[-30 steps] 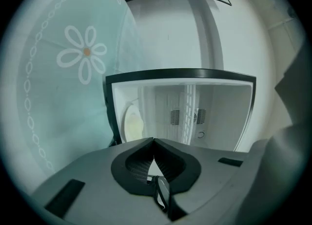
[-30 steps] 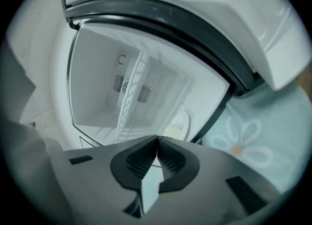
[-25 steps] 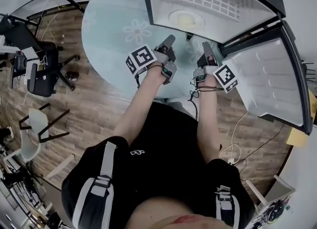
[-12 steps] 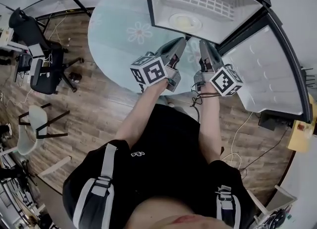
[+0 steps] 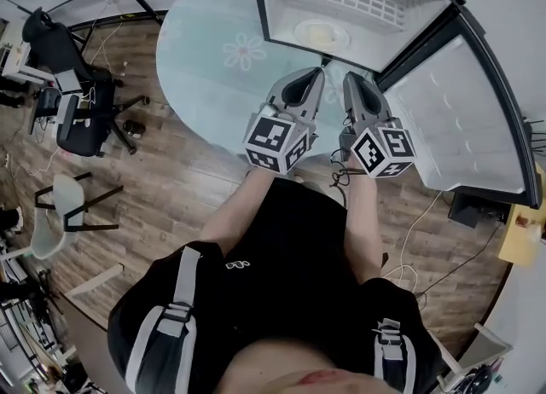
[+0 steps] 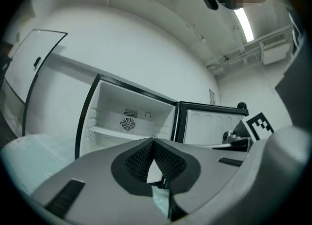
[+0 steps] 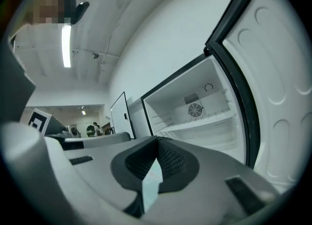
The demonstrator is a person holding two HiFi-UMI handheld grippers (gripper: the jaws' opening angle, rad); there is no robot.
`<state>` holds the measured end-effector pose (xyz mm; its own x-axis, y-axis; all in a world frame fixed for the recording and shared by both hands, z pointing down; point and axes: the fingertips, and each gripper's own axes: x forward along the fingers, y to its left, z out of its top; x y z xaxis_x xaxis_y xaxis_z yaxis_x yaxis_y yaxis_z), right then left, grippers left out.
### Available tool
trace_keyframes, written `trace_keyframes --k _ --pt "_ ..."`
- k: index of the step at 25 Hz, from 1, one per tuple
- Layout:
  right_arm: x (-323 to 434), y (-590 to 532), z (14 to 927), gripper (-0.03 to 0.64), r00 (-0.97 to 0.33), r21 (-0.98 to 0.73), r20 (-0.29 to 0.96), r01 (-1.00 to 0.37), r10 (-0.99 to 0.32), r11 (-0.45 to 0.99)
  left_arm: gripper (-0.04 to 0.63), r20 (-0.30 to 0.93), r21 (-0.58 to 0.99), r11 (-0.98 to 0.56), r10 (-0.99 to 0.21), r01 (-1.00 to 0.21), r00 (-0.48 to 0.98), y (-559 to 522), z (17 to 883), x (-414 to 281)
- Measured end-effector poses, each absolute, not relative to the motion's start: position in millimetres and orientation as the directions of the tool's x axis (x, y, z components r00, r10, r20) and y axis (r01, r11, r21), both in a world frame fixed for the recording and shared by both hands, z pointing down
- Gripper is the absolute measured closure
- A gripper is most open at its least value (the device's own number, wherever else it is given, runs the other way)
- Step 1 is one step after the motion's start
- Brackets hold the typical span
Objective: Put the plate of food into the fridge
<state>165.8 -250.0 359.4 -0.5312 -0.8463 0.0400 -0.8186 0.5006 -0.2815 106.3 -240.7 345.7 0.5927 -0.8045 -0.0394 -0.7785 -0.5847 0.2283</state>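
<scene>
Fridge (image 5: 271, 8): white inside, black door frame.
Plate (image 5: 299, 30): white. Food (image 5: 322, 36) on it: pale yellow.
Rug (image 5: 196, 85): pale blue-green, white daisy print.
Floor (image 5: 162, 188): brown wood planks.
Left gripper (image 5: 317, 71), right gripper (image 5: 348, 77): grey shells, black mesh-textured pads (image 6: 168, 158), black-and-white square markers on the cubes.
Person's top (image 5: 281, 256): black. Straps (image 5: 175, 298): grey.

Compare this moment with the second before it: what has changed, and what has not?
The left gripper and the right gripper rose toward the head camera and rolled about their own axes. Nothing was taken hold of or let go, and both stayed shut and empty. The plate of food stayed inside the fridge, its door open.
</scene>
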Motion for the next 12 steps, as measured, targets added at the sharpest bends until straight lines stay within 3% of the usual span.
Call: trace_keyframes --k 12 --pt "161.5 -248.4 374.3 0.620 -0.534 -0.174 0.095 -0.840 -0.840 0.515 0.603 -0.013 0.111 -0.595 -0.802 -0.796 0.597 -236.9 354.3 121.8"
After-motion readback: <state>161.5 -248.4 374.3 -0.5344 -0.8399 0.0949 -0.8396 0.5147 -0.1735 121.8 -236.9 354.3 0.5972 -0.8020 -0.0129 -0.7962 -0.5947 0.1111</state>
